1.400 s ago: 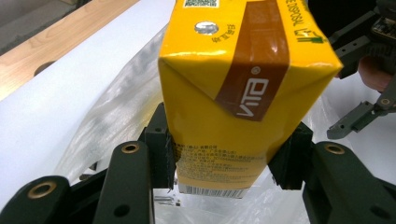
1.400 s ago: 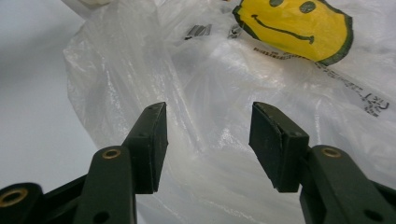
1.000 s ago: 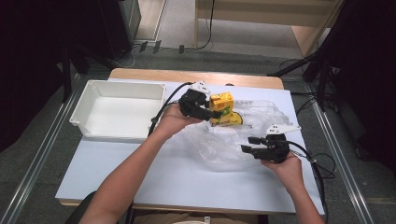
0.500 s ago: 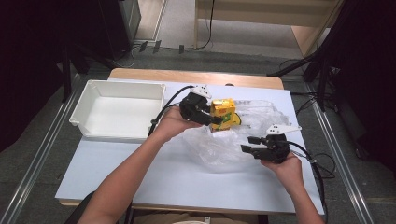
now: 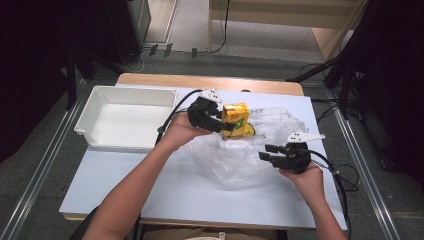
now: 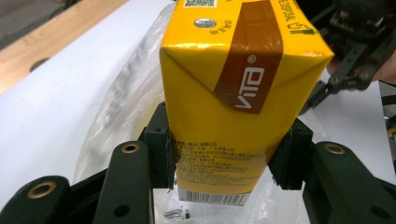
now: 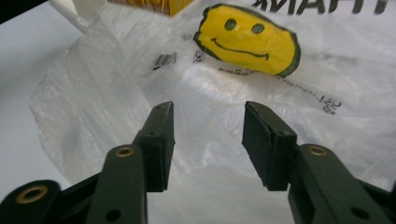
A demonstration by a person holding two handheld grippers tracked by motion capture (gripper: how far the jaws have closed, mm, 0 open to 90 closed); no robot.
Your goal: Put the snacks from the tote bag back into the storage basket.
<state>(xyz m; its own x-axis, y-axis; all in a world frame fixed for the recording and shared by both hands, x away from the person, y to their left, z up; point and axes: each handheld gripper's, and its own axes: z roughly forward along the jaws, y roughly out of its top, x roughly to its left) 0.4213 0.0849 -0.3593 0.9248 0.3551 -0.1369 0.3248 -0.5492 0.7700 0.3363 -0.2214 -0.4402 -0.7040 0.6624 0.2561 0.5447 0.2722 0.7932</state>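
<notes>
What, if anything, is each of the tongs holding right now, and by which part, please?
The left tongs clamp the yellow drink carton across its two sides near one end. The right tongs are open over the clear plastic bag, holding nothing.

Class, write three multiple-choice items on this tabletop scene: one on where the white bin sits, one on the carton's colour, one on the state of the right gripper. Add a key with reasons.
1. The white bin lies where on the table?
A. its left end
B. its right end
C. on the bag

2. The drink carton is mainly
A. blue
B. yellow
C. white

3. The right gripper is
A. shut on the carton
B. shut on the bag
C. open

Key: A, the bin lies left of both hands; B, yellow faces with a brown band; C, its jaws stand apart above the plastic bag, while the left gripper clamps the carton.
</notes>
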